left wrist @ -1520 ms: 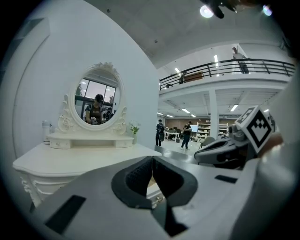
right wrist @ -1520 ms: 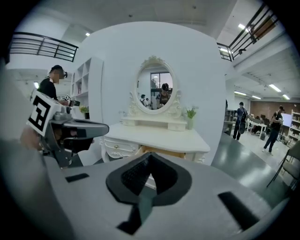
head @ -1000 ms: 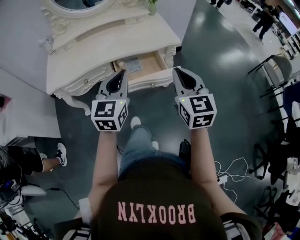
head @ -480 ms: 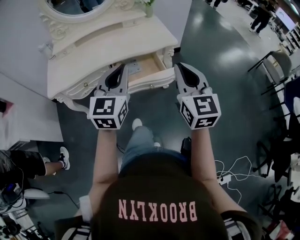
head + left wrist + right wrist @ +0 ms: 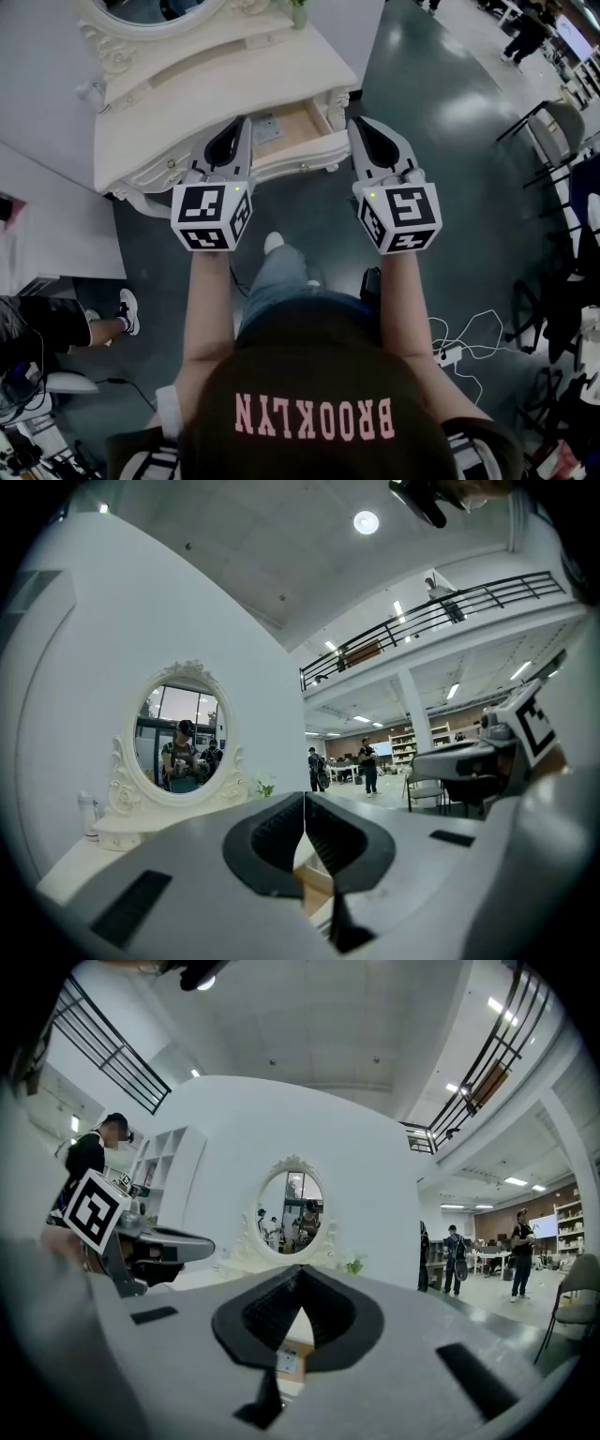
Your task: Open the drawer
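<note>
A dark, glossy floor (image 5: 450,150) spreads around a cream dressing table (image 5: 187,103) that stands against a white wall. The left gripper (image 5: 246,124) and the right gripper (image 5: 354,124) are held level, side by side, each with its jaws pressed together on nothing. In the head view the drawer (image 5: 292,127) shows between their tips, pulled out of the table front with its wooden bottom exposed. An oval mirror (image 5: 183,735) tops the table.

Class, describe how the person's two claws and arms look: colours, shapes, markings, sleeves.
The left claw and right claw are pale grey tapering wedges with black teardrop-shaped pads. Each carries a white cube with black square markers and a small green light. The forearms are unsleeved.
</note>
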`<act>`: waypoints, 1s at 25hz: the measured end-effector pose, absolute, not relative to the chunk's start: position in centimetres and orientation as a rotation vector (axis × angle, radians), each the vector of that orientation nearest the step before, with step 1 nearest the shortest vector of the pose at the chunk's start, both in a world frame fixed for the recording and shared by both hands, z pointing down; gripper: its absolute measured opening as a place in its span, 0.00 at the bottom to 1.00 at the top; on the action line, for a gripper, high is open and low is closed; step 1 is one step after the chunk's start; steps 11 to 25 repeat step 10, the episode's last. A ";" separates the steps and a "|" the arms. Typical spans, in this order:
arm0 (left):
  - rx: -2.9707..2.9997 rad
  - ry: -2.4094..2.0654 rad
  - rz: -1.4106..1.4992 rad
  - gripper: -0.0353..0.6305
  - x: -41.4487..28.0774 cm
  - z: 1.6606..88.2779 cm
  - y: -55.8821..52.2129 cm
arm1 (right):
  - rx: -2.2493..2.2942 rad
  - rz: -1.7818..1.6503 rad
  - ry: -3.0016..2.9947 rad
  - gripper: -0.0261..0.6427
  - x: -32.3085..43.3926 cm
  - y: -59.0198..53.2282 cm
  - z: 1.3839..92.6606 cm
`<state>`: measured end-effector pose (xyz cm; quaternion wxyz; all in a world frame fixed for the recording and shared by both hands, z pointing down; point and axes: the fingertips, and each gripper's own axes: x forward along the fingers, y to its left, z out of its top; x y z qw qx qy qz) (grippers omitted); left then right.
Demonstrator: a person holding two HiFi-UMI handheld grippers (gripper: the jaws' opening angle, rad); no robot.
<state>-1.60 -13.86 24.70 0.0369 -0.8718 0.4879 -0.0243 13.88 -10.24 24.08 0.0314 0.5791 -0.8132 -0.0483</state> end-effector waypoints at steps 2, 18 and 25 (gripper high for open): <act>-2.674 1.505 -0.073 0.06 -1.8 24.8 -13.8 | 1.785 -0.153 -2.510 0.03 13.7 -10.3 24.0; -2.680 1.519 -0.071 0.06 -2.1 25.3 -13.9 | 1.806 -0.125 -2.490 0.03 14.0 -10.3 24.6; -2.680 1.519 -0.071 0.06 -2.1 25.3 -13.9 | 1.806 -0.125 -2.490 0.03 14.0 -10.3 24.6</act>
